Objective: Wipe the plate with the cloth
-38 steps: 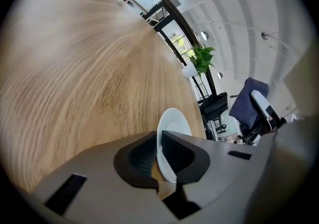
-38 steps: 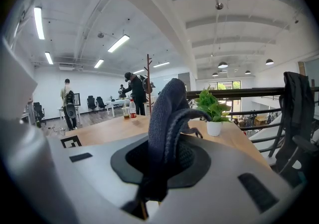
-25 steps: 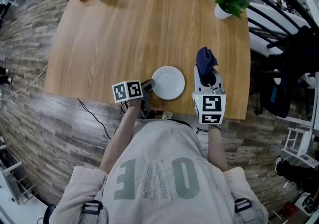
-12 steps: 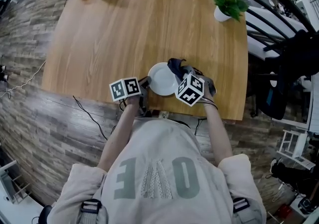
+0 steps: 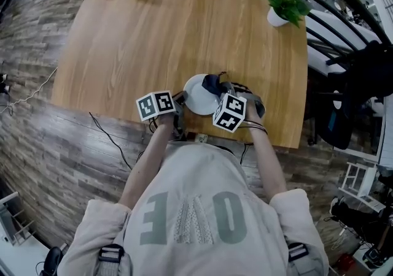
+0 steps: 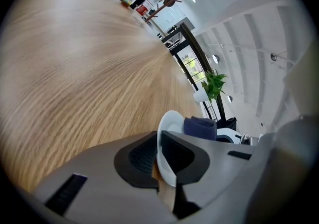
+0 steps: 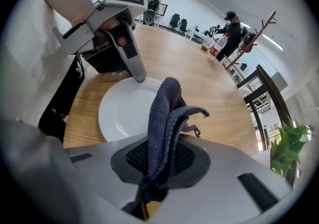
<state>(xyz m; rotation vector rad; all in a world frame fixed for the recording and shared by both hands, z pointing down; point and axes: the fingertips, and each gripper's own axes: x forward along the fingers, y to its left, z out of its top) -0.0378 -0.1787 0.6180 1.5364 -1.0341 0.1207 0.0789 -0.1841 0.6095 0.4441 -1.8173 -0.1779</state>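
Near the front table (image 5: 153, 35) edge, the plate (image 5: 196, 95) is clamped by the left gripper (image 6: 159, 144); the cloth (image 7: 165, 113) is pinched over it by the right gripper (image 7: 160, 154).

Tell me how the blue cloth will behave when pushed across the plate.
Probably floppy: the cloth folds over itself beyond the right gripper, so it should bunch rather than push flat. Likely light and grippy, given its knitted texture. The white plate should stay put, with the left gripper shut on its rim.

left gripper (image 6: 160, 161) jaws clamped on white plate (image 6: 169, 133) rim, cloth (image 6: 200, 127) beyond
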